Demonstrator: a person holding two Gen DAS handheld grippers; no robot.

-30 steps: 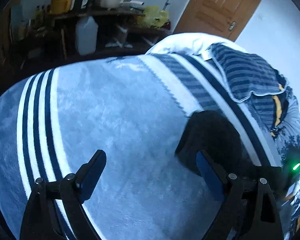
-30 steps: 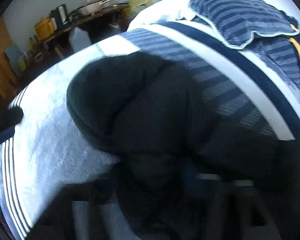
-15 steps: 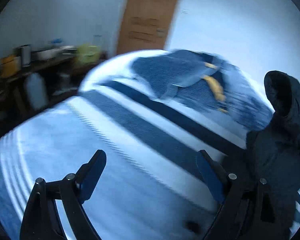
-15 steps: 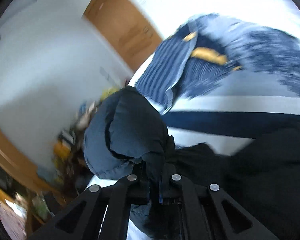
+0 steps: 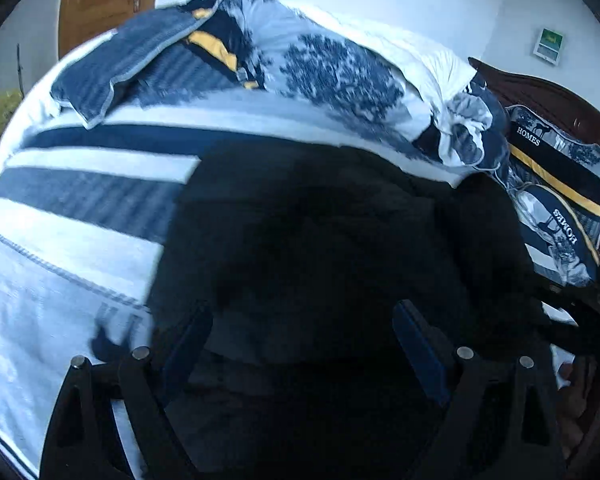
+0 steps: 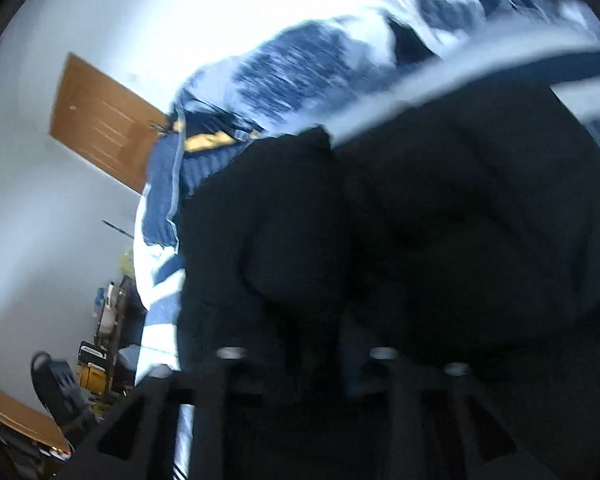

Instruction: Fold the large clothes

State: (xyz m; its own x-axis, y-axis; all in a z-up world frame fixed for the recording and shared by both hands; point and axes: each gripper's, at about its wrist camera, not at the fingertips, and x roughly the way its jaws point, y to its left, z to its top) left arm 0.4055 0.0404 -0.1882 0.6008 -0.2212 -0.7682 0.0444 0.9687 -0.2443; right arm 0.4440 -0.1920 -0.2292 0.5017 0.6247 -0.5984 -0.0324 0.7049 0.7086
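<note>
A dark, puffy padded jacket (image 5: pixel 320 240) lies heaped on my bed, spread over the blue-and-white striped blanket (image 5: pixel 80 208), with the tree-printed quilt (image 5: pixel 332 64) bunched behind it and a brown wooden door (image 5: pixel 104 0) beyond. My left claw (image 5: pixel 300 340) hangs over the near edge of the jacket, its blue-padded fingers (image 5: pixel 416 340) standing wide apart with nothing pinched. My right claw (image 6: pixel 304 356) has just been opening; dark fabric lies close in front of its fingers, though the blurred, dim picture does not show any pad pressing on it, so I read it as released.

The jacket looks soft, bulky and fairly light, its filling likely to spring back and its smooth shell likely to slip. I judge a firm pinch on a seam, hem or cuff will serve better than a bite into the padding. One claw at each end of an edge should keep the fold square.
</note>
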